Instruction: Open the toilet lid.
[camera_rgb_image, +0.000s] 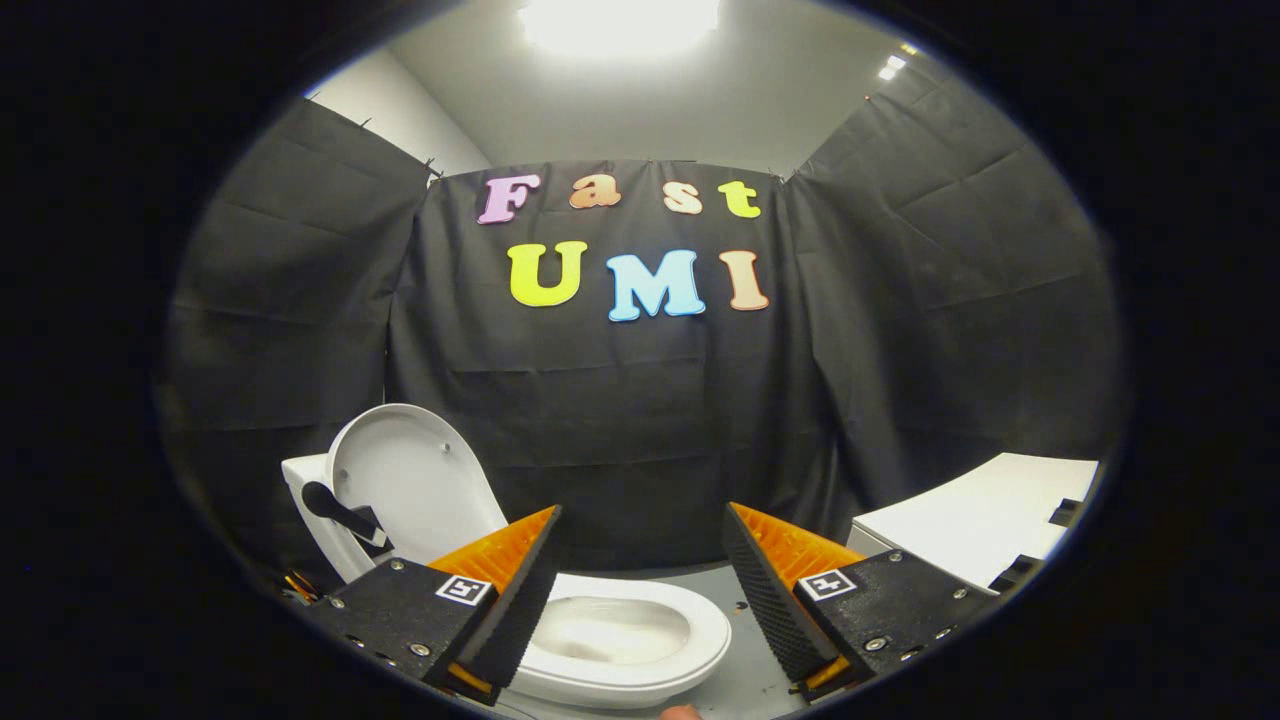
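tongs (640, 560) spread wide, pinching nothing. glossy white oval plastic toilet lid (415, 480) already stands upright, leaning back against the white cistern (300, 475), behind and left of the left finger. white seat ring (690, 615) and bowl lie between and just beyond the fingers, on the grey floor (745, 690). judgement: lid looks light, stiff, slippery, hinged at the rear; best held at its free front rim, not near the hinge. task looks done. white cabinet (980, 520) sits beyond the right finger.
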